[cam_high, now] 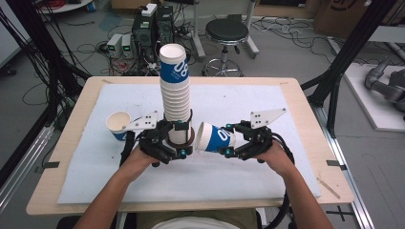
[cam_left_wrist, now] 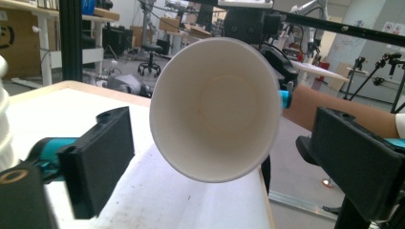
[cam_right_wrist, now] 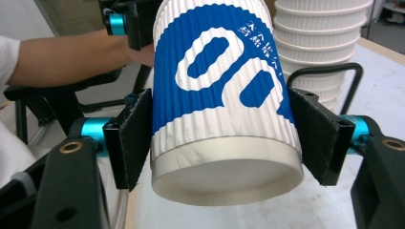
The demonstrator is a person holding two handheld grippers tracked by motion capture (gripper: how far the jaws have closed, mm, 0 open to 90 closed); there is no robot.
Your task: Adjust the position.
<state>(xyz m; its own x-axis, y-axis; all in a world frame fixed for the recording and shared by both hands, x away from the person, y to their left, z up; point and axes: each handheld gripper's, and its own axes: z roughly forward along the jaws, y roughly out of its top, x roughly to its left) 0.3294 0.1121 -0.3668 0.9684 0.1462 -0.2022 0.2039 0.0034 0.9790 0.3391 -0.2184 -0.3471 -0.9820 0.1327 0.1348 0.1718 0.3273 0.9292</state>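
**One cup held sideways, close to the stack**

The right gripper [cam_high: 228, 143] is clamped on a cup [cam_high: 215, 137]. In the right gripper view both pads press on the ribbed blue and white wall of this cup [cam_right_wrist: 224, 95], one on each side, and the bottom of the cup faces the camera. In the high view the cup lies on its side above the mat [cam_high: 248, 181], with the open mouth turned to the stack [cam_high: 175, 90] and just beside the foot of it.

The left gripper [cam_high: 173, 143] is at the foot of the stack. In the high view its jaws seem to stand around the lowest cups, but I cannot tell whether they press on them. In the left gripper view the jaws stand apart and nothing is between them; the mouth of the held cup [cam_left_wrist: 215, 109] is seen straight ahead, farther off. One more cup [cam_high: 119, 125] is at the left, behind the left gripper; whether it stands or is tilted I cannot tell.

I judge that the step in hand is the moving of one cup between the right gripper and the stack. If it should go on the stack, the next move must lift it above the top, turn the mouth down, and lower it straight. The stack is tall and leans a little, so the left gripper should steady the foot.
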